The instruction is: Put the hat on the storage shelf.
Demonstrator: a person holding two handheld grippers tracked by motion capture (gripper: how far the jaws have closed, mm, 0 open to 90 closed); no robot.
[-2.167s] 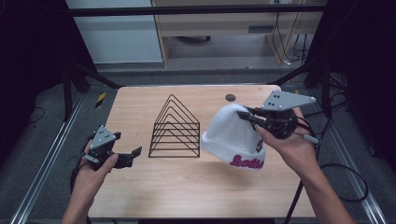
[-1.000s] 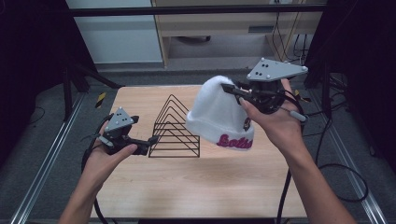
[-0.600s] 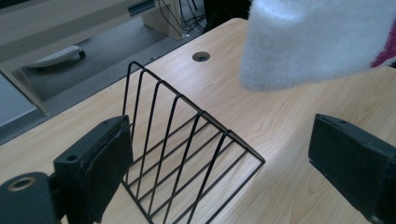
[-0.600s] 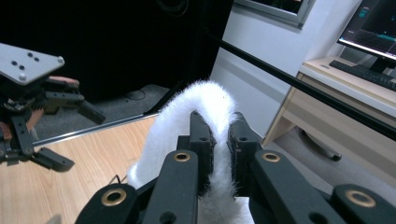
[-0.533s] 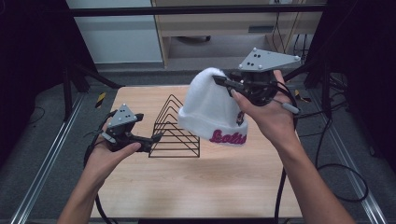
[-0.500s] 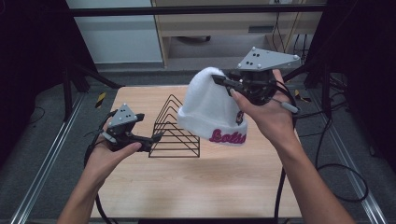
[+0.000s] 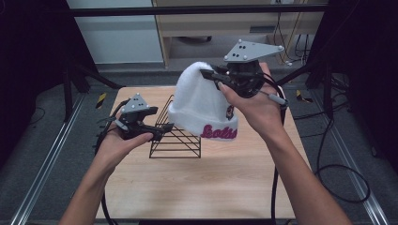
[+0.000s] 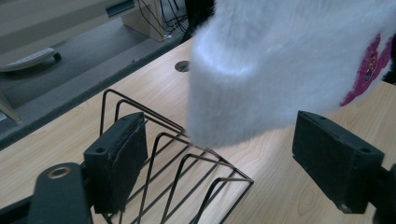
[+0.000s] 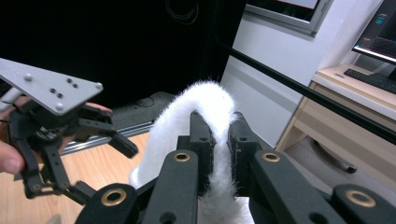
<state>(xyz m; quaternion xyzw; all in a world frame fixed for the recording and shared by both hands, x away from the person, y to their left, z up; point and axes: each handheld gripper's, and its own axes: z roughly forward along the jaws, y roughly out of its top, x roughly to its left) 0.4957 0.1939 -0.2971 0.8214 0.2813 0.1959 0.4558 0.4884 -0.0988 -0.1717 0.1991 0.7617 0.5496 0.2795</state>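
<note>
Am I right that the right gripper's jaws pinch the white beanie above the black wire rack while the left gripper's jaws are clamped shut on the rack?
Not quite. In the left gripper view the left gripper has its jaws wide open around the black wire rack. The right gripper does pinch the white beanie above it.

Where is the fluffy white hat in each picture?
High view: the white hat hangs upper middle, pinched at its top by the right gripper, above the black wire rack.
Left gripper view: the hat is at the top right, over the rack.
Right gripper view: it is in the centre, clamped between the jaws.
Shared landmark: the wooden table.
</note>
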